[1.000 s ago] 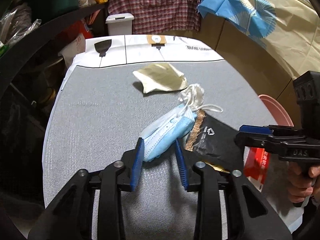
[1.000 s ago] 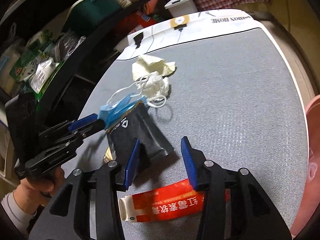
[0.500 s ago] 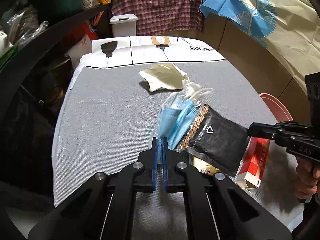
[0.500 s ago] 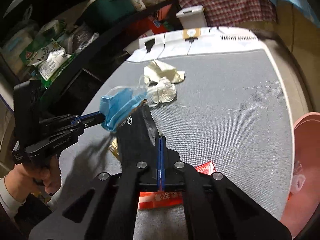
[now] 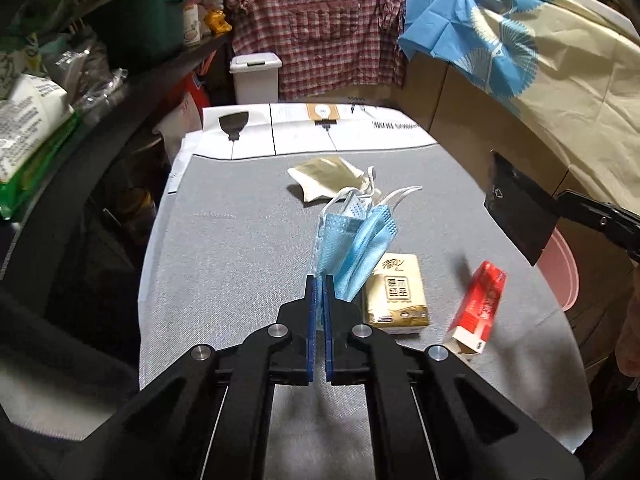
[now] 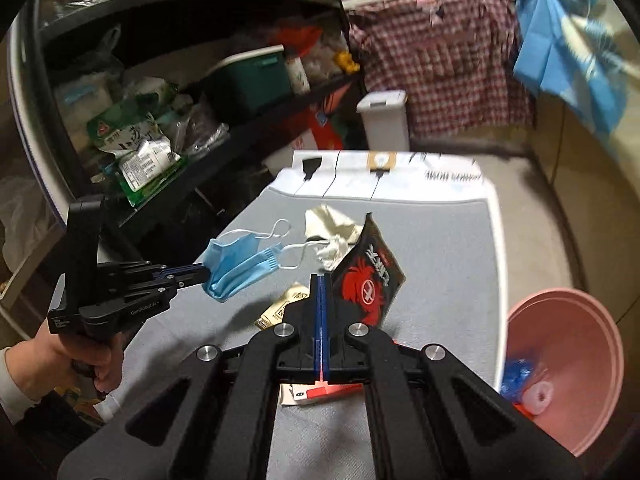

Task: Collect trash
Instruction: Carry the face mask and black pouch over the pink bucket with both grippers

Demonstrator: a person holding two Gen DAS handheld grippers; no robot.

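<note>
My left gripper (image 5: 319, 280) is shut on blue face masks (image 5: 354, 248), which hang above the grey table (image 5: 224, 264) with their white loops trailing; the same masks (image 6: 236, 266) and left gripper (image 6: 204, 270) show in the right wrist view. My right gripper (image 6: 322, 280) is shut on a black snack packet (image 6: 370, 280) with a red print, lifted off the table; that packet (image 5: 518, 212) hangs at the right in the left wrist view. On the table lie a yellow tissue pack (image 5: 396, 294), a red box (image 5: 478, 306) and a crumpled beige paper (image 5: 326, 178).
A pink bin (image 6: 572, 364) with some trash inside stands off the table's right edge. Dark shelves (image 6: 168, 92) packed with goods run along the left. A white lidded bin (image 5: 256, 78) and a checked shirt (image 5: 320, 28) are behind the table. A hand (image 6: 92, 360) holds the left gripper.
Both grippers closed, the left on the masks and the right on the black packet, and both lifted their loads off the table. The yellow tissue pack that lay under them is now uncovered.
</note>
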